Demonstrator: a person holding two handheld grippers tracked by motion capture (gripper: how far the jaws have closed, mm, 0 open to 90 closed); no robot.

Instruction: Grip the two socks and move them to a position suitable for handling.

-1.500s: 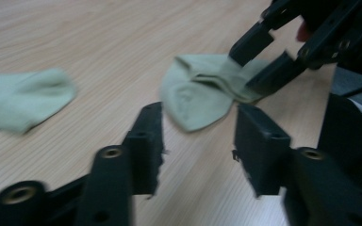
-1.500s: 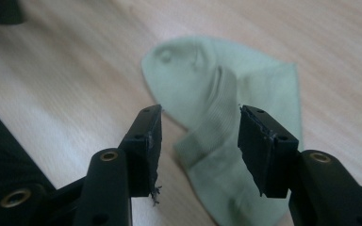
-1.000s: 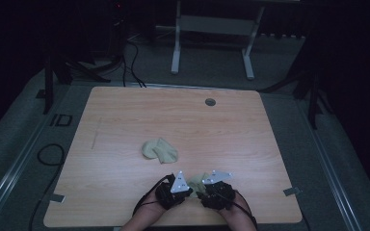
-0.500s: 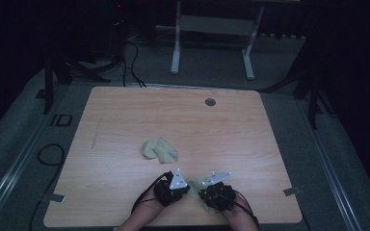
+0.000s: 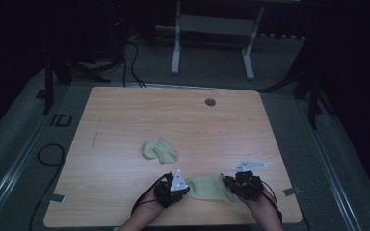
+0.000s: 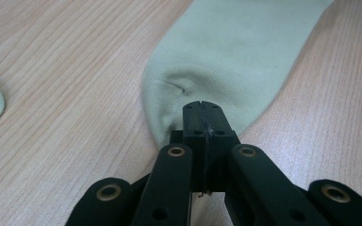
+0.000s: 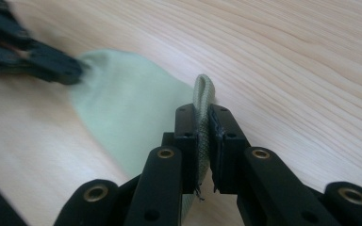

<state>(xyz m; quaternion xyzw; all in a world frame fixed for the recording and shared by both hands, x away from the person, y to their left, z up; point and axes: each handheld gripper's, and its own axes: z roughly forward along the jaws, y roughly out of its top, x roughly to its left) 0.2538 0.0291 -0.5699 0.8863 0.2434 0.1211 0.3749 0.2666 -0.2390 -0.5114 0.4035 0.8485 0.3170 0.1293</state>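
Observation:
A pale green sock (image 5: pixel 207 187) lies stretched flat near the table's front edge, between my two grippers. My left gripper (image 5: pixel 186 186) is shut on its rounded toe end (image 6: pixel 169 94), jaws pressed together over the fabric. My right gripper (image 5: pixel 229 185) has just been closing and is now shut on the cuff edge (image 7: pixel 202 94), which sticks up between its jaws. In the right gripper view the left gripper (image 7: pixel 52 66) shows at the sock's far end. A second pale green sock (image 5: pixel 160 150) lies crumpled mid-table, apart from both grippers.
The wooden table (image 5: pixel 125 115) has a small round grommet (image 5: pixel 210 102) near its far edge. The front edge runs just below both hands. A metal stand (image 5: pixel 212 29) and cables (image 5: pixel 125 57) are on the dark floor beyond.
My right gripper has closed on the cuff and moved right, away from the left one. The sock now lies spread out between them. The left gripper stayed put.

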